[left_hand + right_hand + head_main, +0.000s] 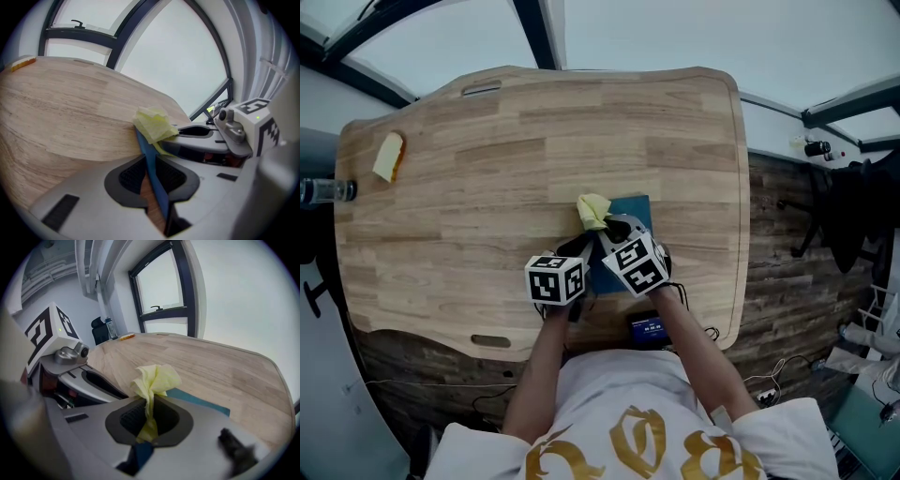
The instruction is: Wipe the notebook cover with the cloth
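A light wooden desk [487,141] stands before a large window [161,287]. The blue notebook [636,208] lies flat on the desk, close to the near edge and right of centre in the head view. A crumpled yellow cloth [154,380] rests on the notebook's left part.

The right hand-held gripper [149,416] is clamped on the cloth; the cloth's bunched end sticks up past the pads, directly over the cover. The left hand-held gripper [151,176] is closed on the notebook's near left edge, with the thin blue cover standing between its pads. The two hand-held grippers sit just beside each other.

At the desk's far left corner, well apart, lies a small yellow object [389,156].
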Available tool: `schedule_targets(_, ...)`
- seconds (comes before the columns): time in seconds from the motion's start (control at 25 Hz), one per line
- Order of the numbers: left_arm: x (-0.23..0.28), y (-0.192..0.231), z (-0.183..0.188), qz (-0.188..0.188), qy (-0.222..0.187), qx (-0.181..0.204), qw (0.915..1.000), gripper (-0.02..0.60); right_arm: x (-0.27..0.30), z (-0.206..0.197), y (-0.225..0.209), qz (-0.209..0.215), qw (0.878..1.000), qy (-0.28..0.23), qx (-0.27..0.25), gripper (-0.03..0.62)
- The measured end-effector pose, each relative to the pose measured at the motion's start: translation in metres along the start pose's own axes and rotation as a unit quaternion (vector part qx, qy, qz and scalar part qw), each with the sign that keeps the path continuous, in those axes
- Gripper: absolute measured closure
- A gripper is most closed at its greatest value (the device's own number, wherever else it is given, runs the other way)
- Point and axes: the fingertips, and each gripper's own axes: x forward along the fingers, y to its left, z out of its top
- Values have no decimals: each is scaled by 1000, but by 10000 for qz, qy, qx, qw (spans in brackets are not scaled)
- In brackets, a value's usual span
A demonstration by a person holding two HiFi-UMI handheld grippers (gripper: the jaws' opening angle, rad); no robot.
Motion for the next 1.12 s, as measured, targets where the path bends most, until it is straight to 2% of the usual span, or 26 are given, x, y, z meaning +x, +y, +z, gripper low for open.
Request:
schedule_targets(0.96, 0, 0, -1, 81, -28, 78, 9999, 508, -22, -33, 23, 90, 9997, 172, 138, 557)
schedule_targets(1.12, 1, -1, -1, 101, -45, 110, 9999, 508, -26, -34, 24, 88, 9998, 54, 190, 557)
